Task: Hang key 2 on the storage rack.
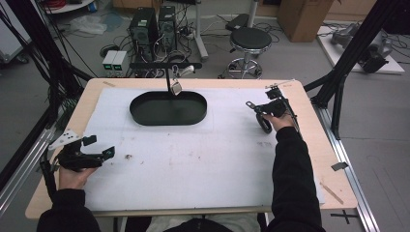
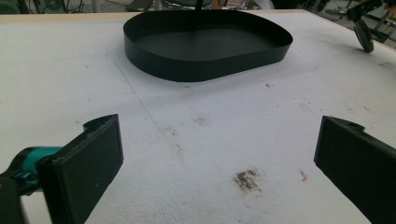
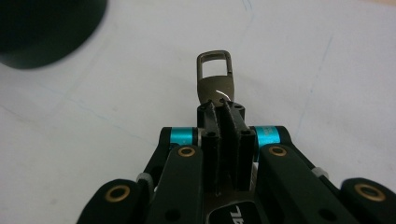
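Right claw [image 3: 223, 105] pinches a metal clip [image 3: 215, 78], black tray [image 1: 168, 108] well apart; left claw [image 2: 215, 158] spread.

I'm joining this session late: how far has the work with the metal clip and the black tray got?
Done: the right gripper has pinched the metal clip and holds it above the white mat. In hand: carrying it; another clip already hangs on the stand over the black tray. Left: probably hanging or placing this one there. The left gripper waits open.
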{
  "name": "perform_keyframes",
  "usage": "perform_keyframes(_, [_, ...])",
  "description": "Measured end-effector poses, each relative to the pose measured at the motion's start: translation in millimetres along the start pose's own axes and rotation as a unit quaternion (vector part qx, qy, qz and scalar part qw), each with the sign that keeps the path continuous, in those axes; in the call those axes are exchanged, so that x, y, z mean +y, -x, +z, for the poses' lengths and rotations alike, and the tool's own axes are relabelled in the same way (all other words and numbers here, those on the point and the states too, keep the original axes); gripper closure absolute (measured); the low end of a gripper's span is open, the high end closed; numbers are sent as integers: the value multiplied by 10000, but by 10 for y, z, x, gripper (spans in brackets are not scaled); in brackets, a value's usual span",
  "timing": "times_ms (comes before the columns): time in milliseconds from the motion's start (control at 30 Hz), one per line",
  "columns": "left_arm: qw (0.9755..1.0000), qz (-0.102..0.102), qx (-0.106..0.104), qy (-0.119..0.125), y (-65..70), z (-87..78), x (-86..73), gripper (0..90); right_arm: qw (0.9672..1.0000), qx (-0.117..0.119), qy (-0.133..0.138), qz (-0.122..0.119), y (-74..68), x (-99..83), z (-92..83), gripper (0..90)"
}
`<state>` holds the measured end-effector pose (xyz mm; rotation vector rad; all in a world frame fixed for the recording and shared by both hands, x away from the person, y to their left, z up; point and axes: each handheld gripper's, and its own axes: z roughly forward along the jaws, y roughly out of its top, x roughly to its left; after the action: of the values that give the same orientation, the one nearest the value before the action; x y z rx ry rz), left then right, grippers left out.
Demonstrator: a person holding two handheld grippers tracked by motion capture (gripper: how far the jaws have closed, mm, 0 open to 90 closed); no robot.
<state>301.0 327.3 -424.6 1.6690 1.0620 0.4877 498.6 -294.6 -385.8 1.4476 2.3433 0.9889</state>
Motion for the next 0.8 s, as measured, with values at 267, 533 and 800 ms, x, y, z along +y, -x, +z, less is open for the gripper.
perform_keyframes(267, [10000, -21, -7, 11, -4, 12, -1, 17, 9978, 345, 548, 127, -15, 44, -229, 860])
perform_keyframes(533, [10000, -17, -8, -3, -9, 18, -2, 17, 9956, 534, 762, 70, -60, 76, -405, 860])
perform_keyframes(800, [10000, -26, -19, -25, -17, 35, -5, 18, 9936, 691, 886, -141, -206, 192, -539, 859])
